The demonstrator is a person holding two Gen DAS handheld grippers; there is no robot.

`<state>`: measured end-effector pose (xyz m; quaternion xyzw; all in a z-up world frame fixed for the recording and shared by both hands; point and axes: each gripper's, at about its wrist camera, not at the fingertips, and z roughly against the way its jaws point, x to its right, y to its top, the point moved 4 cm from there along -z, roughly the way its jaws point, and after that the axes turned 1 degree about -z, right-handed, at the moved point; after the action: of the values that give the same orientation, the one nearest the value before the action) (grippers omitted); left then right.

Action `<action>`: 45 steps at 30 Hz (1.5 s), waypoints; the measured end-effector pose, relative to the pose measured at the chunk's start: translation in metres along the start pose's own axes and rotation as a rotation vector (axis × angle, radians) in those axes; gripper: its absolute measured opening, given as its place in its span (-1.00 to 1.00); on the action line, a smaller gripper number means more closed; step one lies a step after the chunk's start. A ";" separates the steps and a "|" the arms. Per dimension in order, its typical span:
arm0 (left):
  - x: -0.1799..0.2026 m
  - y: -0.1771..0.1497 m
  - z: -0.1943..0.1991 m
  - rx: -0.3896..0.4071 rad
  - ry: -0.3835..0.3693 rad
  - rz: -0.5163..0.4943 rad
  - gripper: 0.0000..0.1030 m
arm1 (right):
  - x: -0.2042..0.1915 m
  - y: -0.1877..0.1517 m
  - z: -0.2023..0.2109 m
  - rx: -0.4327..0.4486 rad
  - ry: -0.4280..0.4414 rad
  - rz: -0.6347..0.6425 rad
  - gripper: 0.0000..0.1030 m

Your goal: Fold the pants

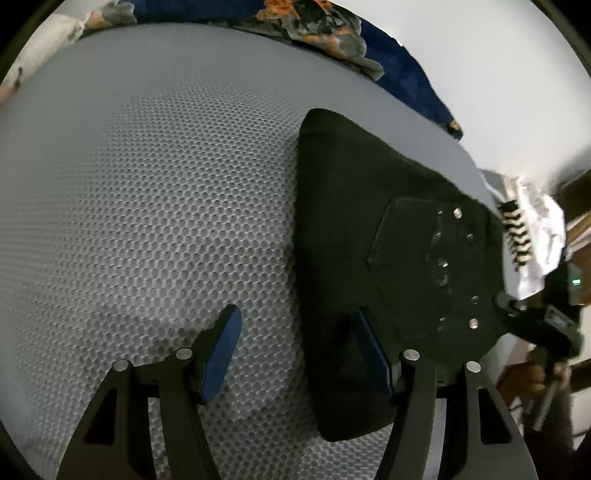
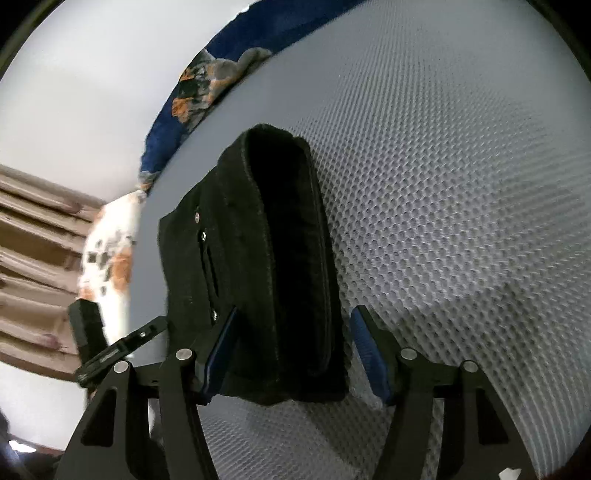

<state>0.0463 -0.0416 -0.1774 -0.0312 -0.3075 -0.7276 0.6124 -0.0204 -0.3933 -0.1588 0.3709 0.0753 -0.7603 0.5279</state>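
One pair of black pants [image 1: 373, 236] lies folded into a compact bundle on a grey honeycomb-mesh mattress [image 1: 147, 192]. A back pocket with small metal studs faces up, and a thick rolled fold runs along one long edge. In the right wrist view the bundle's long axis runs away from the camera, roughly in line with the fingers.

The right gripper [image 2: 293, 354] is the nearer one. Its jaws stand moderately wide and straddle the near end of the bundle; one blue pad sits against the cloth on the studded side, the other is clear of the fold, so nothing is squeezed.

The left gripper [image 1: 297, 354] is also moderately wide and empty. One pad hovers over bare mesh, the other over the edge of the pants, which lie mostly towards its right-hand finger.

Two grippers, one garment. The fold looks close to finished.

Beyond the mattress edge sits a rumpled blue, orange and grey blanket [image 1: 325, 26], then a pale wall [image 1: 498, 74].
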 end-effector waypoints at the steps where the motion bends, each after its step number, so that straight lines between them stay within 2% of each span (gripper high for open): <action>1: 0.000 0.002 -0.002 -0.008 -0.029 0.014 0.24 | 0.002 0.002 -0.003 -0.016 0.021 -0.005 0.17; 9: -0.012 0.032 -0.016 -0.053 -0.203 0.104 0.24 | -0.001 0.020 -0.018 -0.052 0.102 0.022 0.15; 17: -0.015 0.034 -0.022 -0.108 -0.381 0.182 0.24 | -0.001 0.037 -0.028 -0.100 0.182 0.030 0.07; 24: 0.003 0.049 -0.035 -0.114 -0.416 0.173 0.16 | -0.008 0.052 -0.048 -0.123 0.250 0.024 -0.04; 26: 0.009 0.053 -0.039 -0.108 -0.392 0.176 0.06 | -0.012 0.055 -0.053 -0.114 0.254 0.017 -0.09; 28: 0.011 0.056 -0.042 -0.094 -0.345 0.165 -0.20 | -0.016 0.055 -0.055 -0.086 0.233 0.013 -0.15; 30: 0.014 0.053 -0.039 -0.078 -0.275 0.136 -0.30 | -0.017 0.053 -0.054 -0.058 0.215 0.011 -0.31; 34: 0.027 0.047 -0.032 -0.047 -0.156 0.050 -0.48 | -0.025 0.046 -0.048 0.002 0.171 0.019 -0.41; 39: 0.053 0.045 -0.021 0.000 -0.014 -0.077 -0.59 | -0.038 0.041 -0.042 0.039 0.122 0.031 -0.49; 42: 0.064 0.043 -0.013 0.016 0.031 -0.118 -0.62 | -0.048 0.038 -0.038 0.044 0.105 0.043 -0.52; 45: 0.066 0.041 -0.005 0.030 0.042 -0.127 -0.63 | -0.057 0.035 -0.035 0.045 0.091 0.057 -0.53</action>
<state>0.0689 -0.1036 -0.1368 0.0128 -0.3068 -0.7607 0.5718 0.0362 -0.3479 -0.1370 0.4190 0.0717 -0.7286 0.5370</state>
